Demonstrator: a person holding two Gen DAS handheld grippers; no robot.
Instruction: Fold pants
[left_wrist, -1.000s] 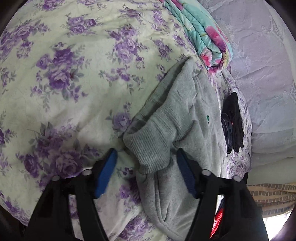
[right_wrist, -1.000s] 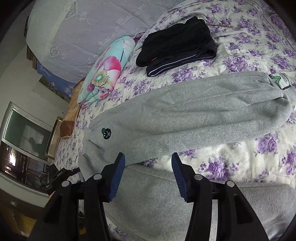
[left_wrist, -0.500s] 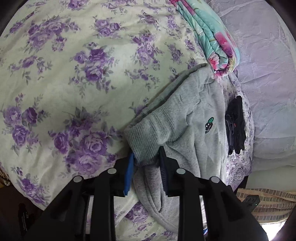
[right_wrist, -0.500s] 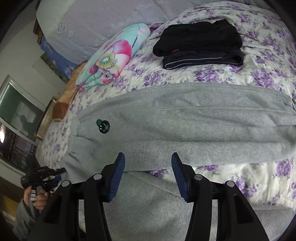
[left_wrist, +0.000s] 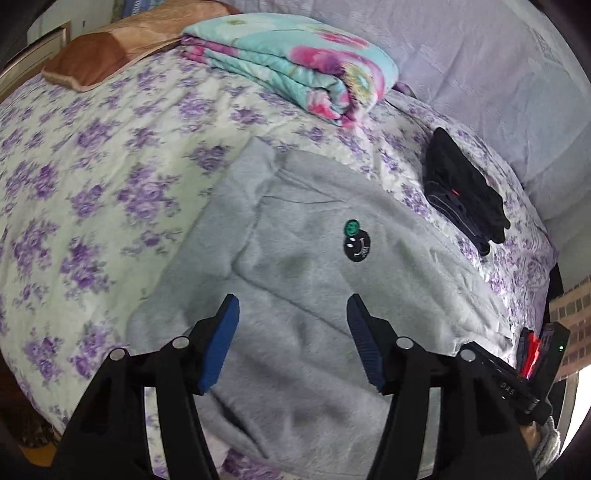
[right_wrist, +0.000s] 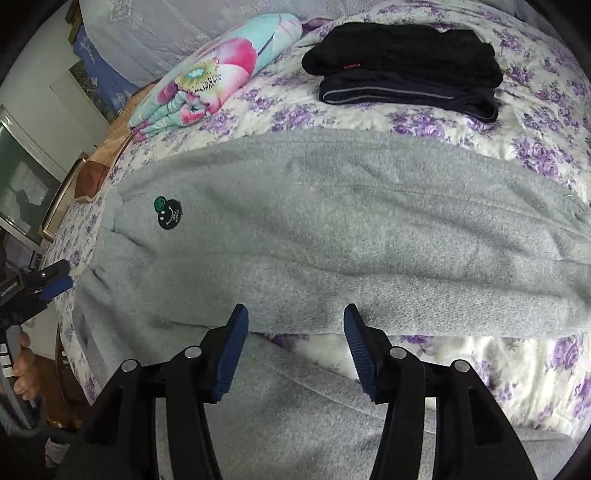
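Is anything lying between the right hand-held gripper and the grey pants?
Nothing visible. The right hand-held gripper hangs directly over the grey pants, its jaws opening and empty. The folded dark clothes and the floral blanket lie beyond the pants, clear of them.

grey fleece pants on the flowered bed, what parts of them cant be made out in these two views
- Grey fleece pants, right wrist view: the leg ends run off the right edge, so the cuffs are unseen.
- Round black and green patch, same view: its lettering is too small to read.
- Left wrist view: the near pants edge sits behind the left hand-held gripper, whose jaws are opening with nothing gripped.
- Purple flowered bedcover, left wrist view: motion-blurred.
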